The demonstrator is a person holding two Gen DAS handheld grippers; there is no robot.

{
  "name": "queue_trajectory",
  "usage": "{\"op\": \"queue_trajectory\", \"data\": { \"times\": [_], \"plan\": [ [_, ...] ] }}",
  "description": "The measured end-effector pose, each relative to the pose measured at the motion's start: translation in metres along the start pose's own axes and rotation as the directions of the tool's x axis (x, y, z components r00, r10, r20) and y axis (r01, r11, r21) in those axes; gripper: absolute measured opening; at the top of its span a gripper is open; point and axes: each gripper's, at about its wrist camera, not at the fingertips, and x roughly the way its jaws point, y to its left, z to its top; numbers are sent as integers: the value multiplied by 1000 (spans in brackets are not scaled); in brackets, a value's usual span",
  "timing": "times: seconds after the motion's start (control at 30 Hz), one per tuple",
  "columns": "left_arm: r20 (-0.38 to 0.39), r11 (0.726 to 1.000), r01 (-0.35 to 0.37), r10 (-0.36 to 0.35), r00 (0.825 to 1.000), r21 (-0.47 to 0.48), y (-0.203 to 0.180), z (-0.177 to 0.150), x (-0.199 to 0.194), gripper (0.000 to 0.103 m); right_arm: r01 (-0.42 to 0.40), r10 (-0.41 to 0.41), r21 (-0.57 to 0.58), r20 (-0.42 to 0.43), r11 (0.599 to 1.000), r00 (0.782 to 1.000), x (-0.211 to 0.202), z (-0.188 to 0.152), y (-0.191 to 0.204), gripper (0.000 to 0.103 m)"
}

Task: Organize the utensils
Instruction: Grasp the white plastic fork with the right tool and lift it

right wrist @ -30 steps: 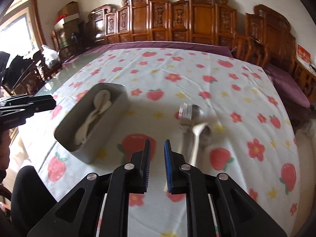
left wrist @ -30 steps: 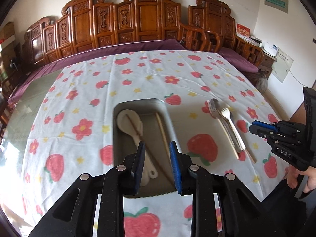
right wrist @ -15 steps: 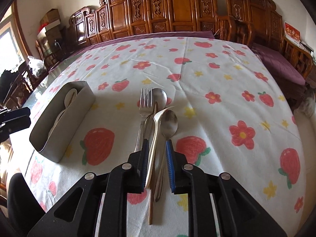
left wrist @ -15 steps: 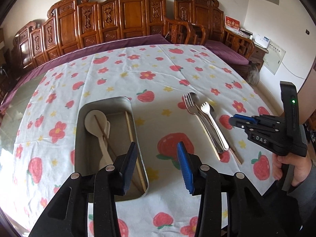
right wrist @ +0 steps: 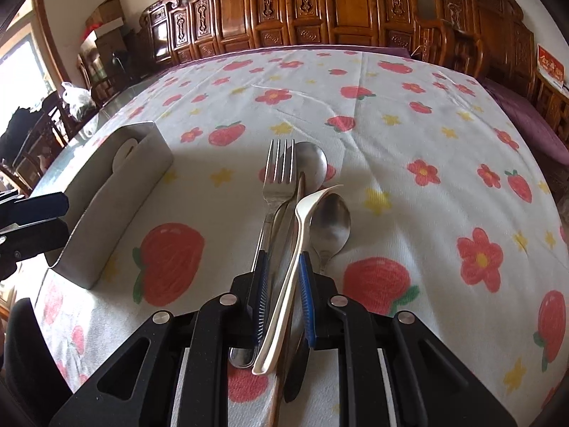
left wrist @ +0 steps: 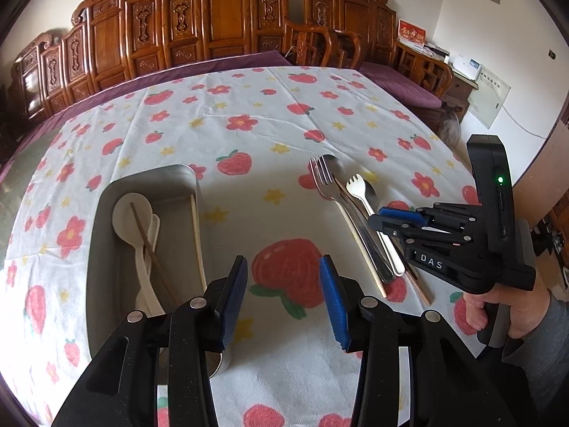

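Close in, the right wrist view shows what the other cannot: the right gripper (right wrist: 282, 299) has its 2 blue-padded fingers (right wrist: 306, 302) set down around the handles in the pile of cutlery, and a white plastic spork (right wrist: 297, 249) runs up between them with its handle raised. The gap is narrow, but whether the pads actually press on it cannot be told. Beside the spork lie a steel fork (right wrist: 279, 181), a large spoon (right wrist: 313, 165) behind it, a smaller spoon (right wrist: 330, 224) to the right, and thin chopsticks among the handles.

The left wrist view shows the same pile from the side, with the spork's short tines (left wrist: 355, 183) facing up, and a hand (left wrist: 498, 315) in a grey sleeve holding the right gripper (left wrist: 382, 219) by its grip. The left gripper (left wrist: 282, 295) has just been opening; its fingers stand apart over a printed strawberry with nothing between them.

Only this view looks down into the steel tray (left wrist: 103, 235): inside lie white spoons (left wrist: 129, 213), a dark chopstick (left wrist: 153, 252) across them, and a pale chopstick (left wrist: 197, 235) along the right wall. From the right wrist, the tray (right wrist: 106, 206) shows mostly its outer wall.

The table wears a white cloth (left wrist: 249, 106) printed with strawberries and flowers. Past it, a purple cushion (left wrist: 231, 62) lines carved wooden benches (left wrist: 220, 21) against a pale wall.
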Motion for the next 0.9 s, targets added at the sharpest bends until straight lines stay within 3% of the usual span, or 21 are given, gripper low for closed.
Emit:
{"op": "queue_trajectory", "data": {
  "times": [0.53, 0.67, 0.9],
  "plan": [
    [-23, 1000, 5, -4, 1000, 18, -12, -3, 16, 40, 16, -18, -41, -38, 999, 999, 14, 8, -4, 11],
    [-33, 1000, -2, 3, 999, 17, -14, -2, 20, 40, -33, 33, -33, -16, 999, 999, 6, 9, -4, 4],
    [-40, 1000, -3, 3, 999, 23, -22, 3, 32, 40, -54, 53, 24, 50, 998, 997, -14, 14, -22, 4]
  ]
}}
